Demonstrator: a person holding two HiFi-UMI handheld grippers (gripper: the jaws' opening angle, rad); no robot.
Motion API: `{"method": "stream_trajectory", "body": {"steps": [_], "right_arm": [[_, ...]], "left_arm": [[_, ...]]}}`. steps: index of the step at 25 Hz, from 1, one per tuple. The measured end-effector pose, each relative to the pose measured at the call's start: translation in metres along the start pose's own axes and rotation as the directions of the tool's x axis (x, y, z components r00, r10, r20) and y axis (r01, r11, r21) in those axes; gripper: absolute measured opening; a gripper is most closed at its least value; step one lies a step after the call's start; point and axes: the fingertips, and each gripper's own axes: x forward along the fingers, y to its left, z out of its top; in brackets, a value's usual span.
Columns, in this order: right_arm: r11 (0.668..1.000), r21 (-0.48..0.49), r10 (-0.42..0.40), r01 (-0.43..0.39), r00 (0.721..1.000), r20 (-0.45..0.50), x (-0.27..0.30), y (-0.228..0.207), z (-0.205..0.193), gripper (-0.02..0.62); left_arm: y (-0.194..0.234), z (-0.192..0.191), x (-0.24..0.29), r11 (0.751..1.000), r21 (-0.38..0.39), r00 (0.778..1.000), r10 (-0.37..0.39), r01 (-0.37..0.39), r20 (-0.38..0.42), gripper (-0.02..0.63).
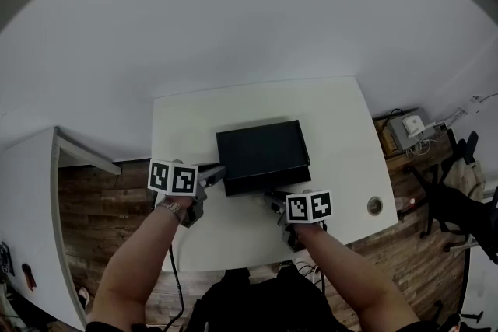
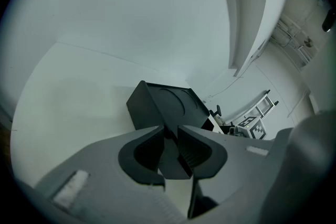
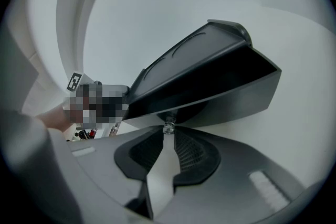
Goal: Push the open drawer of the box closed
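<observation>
A black box (image 1: 261, 148) lies in the middle of the white table (image 1: 334, 120). My left gripper (image 1: 216, 173) is at its front left corner. In the left gripper view the box (image 2: 168, 105) runs its corner edge in between the jaws of the left gripper (image 2: 170, 139), which are shut on it. My right gripper (image 1: 272, 200) is at the box's front. In the right gripper view the drawer front (image 3: 220, 99) shows under the lid. Its small clear knob (image 3: 168, 126) is pinched between the tips of the right gripper (image 3: 168, 132). How far out the drawer stands I cannot tell.
The table's near edge runs just behind both hands, with a round cable hole (image 1: 374, 205) at its right front. A white cabinet (image 1: 31, 190) stands to the left and a low shelf with devices (image 1: 408, 128) to the right, over wooden floor.
</observation>
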Motion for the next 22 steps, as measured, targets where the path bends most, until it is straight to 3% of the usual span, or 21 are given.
{"method": "stream_trajectory", "body": {"steps": [22], "right_arm": [[1.0, -0.016, -0.017, 0.017, 1.0, -0.002, 0.015, -0.004, 0.031, 0.067]], "left_arm": [[0.0, 0.0, -0.001, 1.0, -0.014, 1.0, 0.002, -0.002, 0.009, 0.087]]}}
